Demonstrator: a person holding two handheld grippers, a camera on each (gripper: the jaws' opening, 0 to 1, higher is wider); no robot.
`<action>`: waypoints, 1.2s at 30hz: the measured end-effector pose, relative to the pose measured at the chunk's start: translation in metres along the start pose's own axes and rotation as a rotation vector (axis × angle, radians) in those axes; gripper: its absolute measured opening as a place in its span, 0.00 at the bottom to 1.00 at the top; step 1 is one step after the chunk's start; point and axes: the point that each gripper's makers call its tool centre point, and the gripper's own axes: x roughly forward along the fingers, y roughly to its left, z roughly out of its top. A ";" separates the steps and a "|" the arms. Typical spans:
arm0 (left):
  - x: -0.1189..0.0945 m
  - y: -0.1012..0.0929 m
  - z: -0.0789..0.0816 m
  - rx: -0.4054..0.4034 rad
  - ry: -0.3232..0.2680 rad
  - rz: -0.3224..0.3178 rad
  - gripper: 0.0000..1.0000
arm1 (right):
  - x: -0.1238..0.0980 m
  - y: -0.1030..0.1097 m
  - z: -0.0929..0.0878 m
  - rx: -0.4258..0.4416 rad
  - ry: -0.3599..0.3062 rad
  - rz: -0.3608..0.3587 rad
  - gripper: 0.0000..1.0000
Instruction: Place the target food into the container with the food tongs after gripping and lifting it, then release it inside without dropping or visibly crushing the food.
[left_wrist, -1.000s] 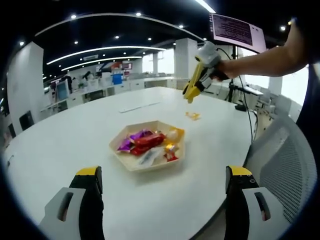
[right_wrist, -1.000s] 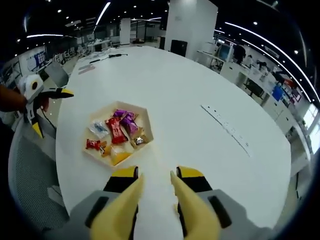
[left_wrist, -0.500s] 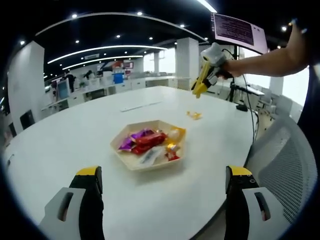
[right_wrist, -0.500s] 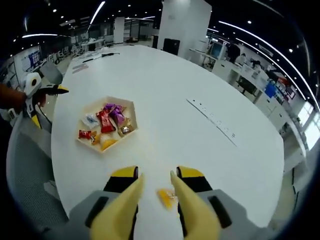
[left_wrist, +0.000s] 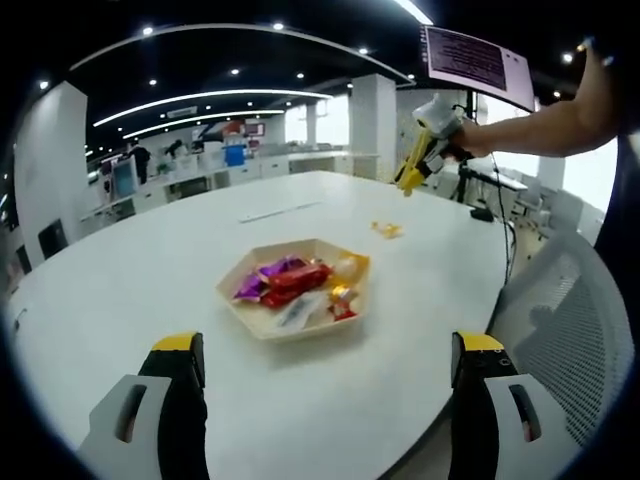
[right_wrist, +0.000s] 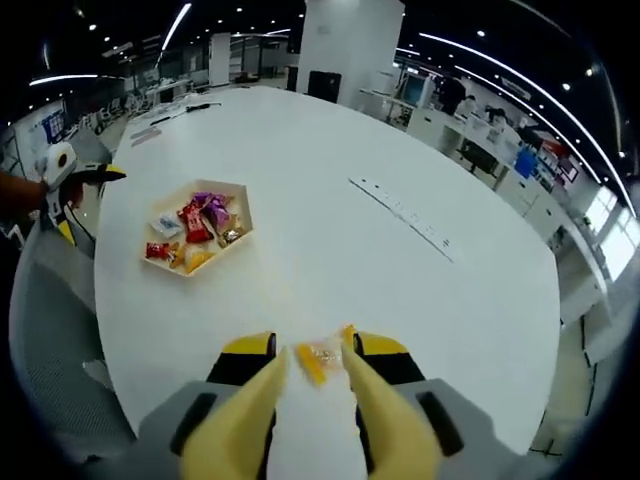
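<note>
Right gripper (right_wrist: 312, 375) sits low in the centre of the right gripper view, its two yellow tong-like jaws rising from the bottom edge with a narrow gap between them, gripping nothing. Just past the tips, an orange wrapped candy (right_wrist: 322, 353) lies on the white table (right_wrist: 400, 290); the jaw tips flank its near edge, and contact is too close to call. Over in the left gripper view that same gripper (left_wrist: 408, 183) shows in the upper right, held aloft by a bare forearm (left_wrist: 540, 125) that reaches in from the right edge, wrist bent so the yellow jaws point down and to the left, well above the tabletop. The candy (left_wrist: 386, 229) lies on the table below and left of those tips.

Left gripper (left_wrist: 325, 375) now: black jaws with yellow caps stand wide apart at the bottom of its own view, one at lower left, one at lower right, empty. In the right gripper view it (right_wrist: 75, 180) shows at the left edge, held by a hand (right_wrist: 22, 195) past the table's rim.

Between the two, the hexagonal tray (left_wrist: 262, 330), pale and shallow, sits mid-frame holding red, purple, white and yellow wrapped sweets (left_wrist: 296, 281). In the right gripper view the tray (right_wrist: 240, 188) is upper left, well apart from the loose candy. A grey mesh chair (left_wrist: 565, 330) fills the lower right.
</note>
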 end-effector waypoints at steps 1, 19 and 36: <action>0.000 0.000 -0.001 0.003 0.004 -0.001 0.99 | 0.000 -0.001 -0.001 0.008 -0.001 -0.003 0.29; 0.000 0.002 -0.002 -0.006 0.011 0.007 0.99 | 0.022 -0.022 0.007 0.042 -0.004 -0.085 0.30; 0.001 0.004 -0.007 -0.018 0.031 0.013 0.99 | 0.060 -0.029 -0.027 0.125 0.056 -0.119 0.30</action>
